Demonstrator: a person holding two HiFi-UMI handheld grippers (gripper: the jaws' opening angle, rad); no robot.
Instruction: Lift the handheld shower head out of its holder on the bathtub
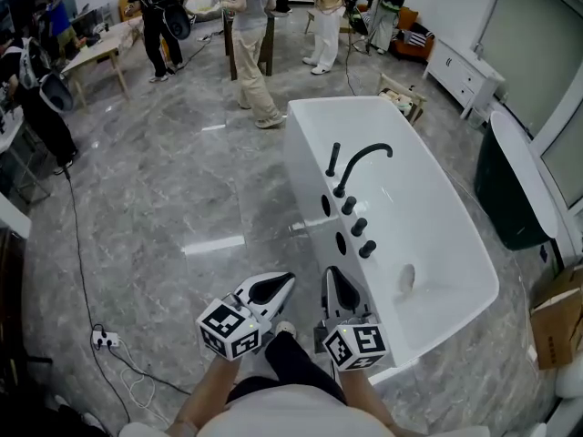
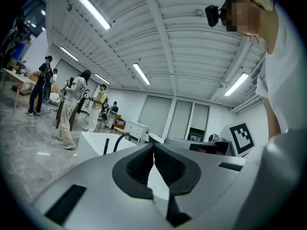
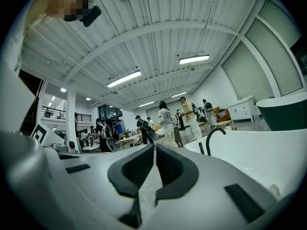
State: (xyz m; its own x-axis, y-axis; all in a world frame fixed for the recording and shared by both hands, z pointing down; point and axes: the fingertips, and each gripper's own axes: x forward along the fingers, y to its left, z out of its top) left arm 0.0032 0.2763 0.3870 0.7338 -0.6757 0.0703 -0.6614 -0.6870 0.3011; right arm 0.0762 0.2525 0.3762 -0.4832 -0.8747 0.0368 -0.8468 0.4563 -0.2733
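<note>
Two handheld tools point level toward a white freestanding bathtub [image 1: 304,121] on a grey marbled floor [image 1: 164,208]. The left gripper [image 1: 284,281] and the right gripper [image 1: 333,277] each have their black jaws pressed together with nothing between them. A slim black handheld shower head [image 1: 333,159] stands upright in its holder on the tub's rim, beside a black arched tap [image 1: 364,156], well apart from both grippers.
</note>
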